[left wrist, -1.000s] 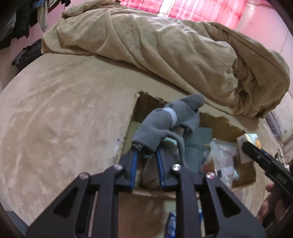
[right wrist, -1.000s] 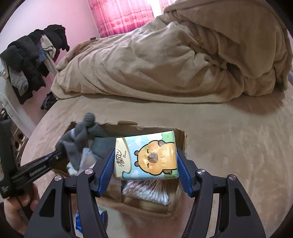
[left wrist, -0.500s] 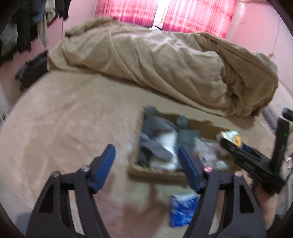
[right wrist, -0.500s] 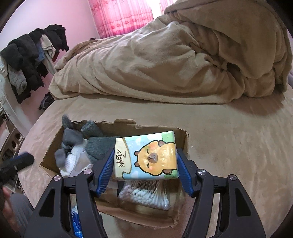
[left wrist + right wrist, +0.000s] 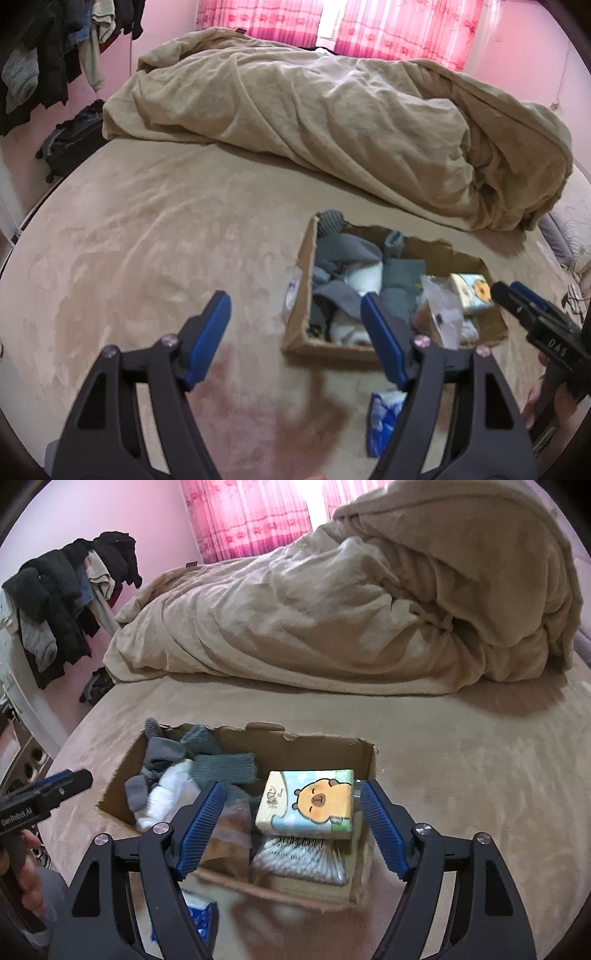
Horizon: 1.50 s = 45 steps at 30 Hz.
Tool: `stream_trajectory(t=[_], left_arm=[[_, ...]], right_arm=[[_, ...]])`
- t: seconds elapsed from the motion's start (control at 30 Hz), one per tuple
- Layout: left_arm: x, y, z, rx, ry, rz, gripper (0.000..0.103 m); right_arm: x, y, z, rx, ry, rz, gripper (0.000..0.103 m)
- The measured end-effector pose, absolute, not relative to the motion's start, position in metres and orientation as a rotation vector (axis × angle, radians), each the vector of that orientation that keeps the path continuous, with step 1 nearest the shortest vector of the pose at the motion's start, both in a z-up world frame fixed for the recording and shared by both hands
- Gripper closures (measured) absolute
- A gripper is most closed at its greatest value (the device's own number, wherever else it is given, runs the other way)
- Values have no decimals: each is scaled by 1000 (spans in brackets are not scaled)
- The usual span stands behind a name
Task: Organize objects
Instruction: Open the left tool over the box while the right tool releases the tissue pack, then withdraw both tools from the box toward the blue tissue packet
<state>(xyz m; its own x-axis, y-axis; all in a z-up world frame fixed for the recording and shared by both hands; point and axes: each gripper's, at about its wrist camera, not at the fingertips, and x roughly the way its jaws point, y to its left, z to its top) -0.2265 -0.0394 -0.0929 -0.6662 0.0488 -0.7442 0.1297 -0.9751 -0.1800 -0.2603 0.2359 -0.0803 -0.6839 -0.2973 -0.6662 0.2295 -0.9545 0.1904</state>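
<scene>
A cardboard box [image 5: 295,746] lies on the beige bed. Grey socks [image 5: 162,749] and a white one [image 5: 166,797] fill its left half [image 5: 347,247]. My right gripper [image 5: 291,794] hangs over the right half with its jaws opening. The capybara tissue pack [image 5: 310,801] sits between them, resting on a cotton-swab bag [image 5: 299,860]; there is a gap at the left pad. My left gripper [image 5: 293,306] is open and holds nothing, back from the box's [image 5: 301,288] left wall. The tissue pack [image 5: 471,291] also shows in the left wrist view.
A blue packet [image 5: 384,417] lies on the bed in front of the box. A heaped beige duvet [image 5: 332,122] covers the far side of the bed. Clothes hang on a rack [image 5: 66,587] at the left, and a dark bag [image 5: 70,140] sits on the floor.
My left gripper let the grey sock fall into the box, opened wide and drew back and up. My right gripper's jaws parted from the tissue pack, which now lies in the box.
</scene>
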Motion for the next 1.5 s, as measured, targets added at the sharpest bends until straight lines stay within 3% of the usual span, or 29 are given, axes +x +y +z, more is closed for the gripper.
stream_trajectory(t=[0.4, 0.83, 1.03, 1.13, 1.5], left_arm=[[-154, -22, -49, 1216, 326, -2922, 28], [-82, -16, -27, 1204, 321, -2965, 28], [-72, -13, -49, 1239, 279, -2949, 28], [-72, -13, -68, 1279, 259, -2931, 28], [-89, -24, -118, 1352, 204, -2903, 28]], right_arm=[[-181, 234, -17, 1013, -125, -2674, 24], [-110, 218, 12, 977, -66, -2678, 24], [-93, 210, 8, 978, -45, -2674, 23], [-92, 202, -6, 1029, -4, -2653, 17], [-113, 174, -64, 1124, 48, -2599, 17]])
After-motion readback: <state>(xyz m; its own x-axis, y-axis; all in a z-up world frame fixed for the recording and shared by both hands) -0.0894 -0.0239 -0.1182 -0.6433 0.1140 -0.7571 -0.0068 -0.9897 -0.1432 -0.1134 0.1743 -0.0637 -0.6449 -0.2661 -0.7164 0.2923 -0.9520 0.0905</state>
